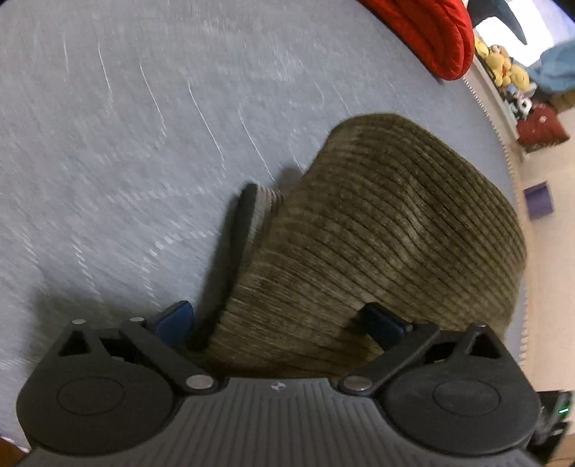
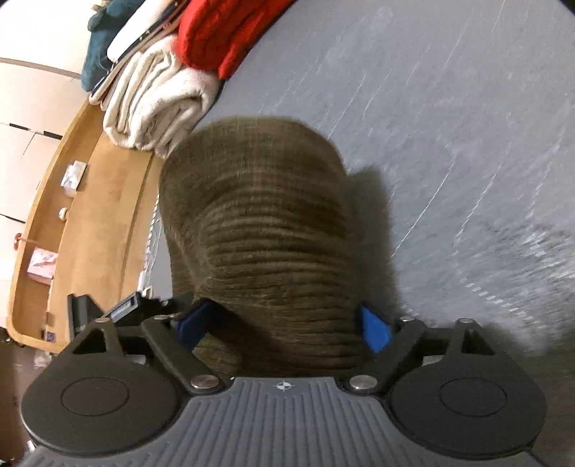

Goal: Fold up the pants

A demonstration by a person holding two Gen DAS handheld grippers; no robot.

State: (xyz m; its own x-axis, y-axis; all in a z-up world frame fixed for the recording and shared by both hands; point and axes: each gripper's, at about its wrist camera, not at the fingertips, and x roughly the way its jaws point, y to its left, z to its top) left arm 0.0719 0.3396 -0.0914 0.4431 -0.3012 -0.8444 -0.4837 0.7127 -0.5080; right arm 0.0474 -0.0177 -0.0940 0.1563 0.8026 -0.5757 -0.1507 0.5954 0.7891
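The pants [image 1: 388, 230] are olive-brown corduroy, lifted in a hanging fold above the grey-blue bed cover [image 1: 125, 143]. My left gripper [image 1: 284, 319] has its blue pads wide apart with a thick edge of the pants between them; a dark waistband lining shows at the left. In the right wrist view the pants [image 2: 266, 233] hang forward from my right gripper [image 2: 284, 323], whose blue pads also stand wide apart around a bunch of the cloth. Both fingertips are hidden by fabric, so the grip itself is not visible.
A red folded blanket [image 1: 431, 36] lies at the far bed edge; it also shows in the right wrist view [image 2: 222, 32] beside a cream folded blanket [image 2: 154, 100] and a teal item [image 2: 100, 46]. A wooden shelf [image 2: 90, 201] runs along the bed. Plush toys [image 1: 503, 68] sit beyond.
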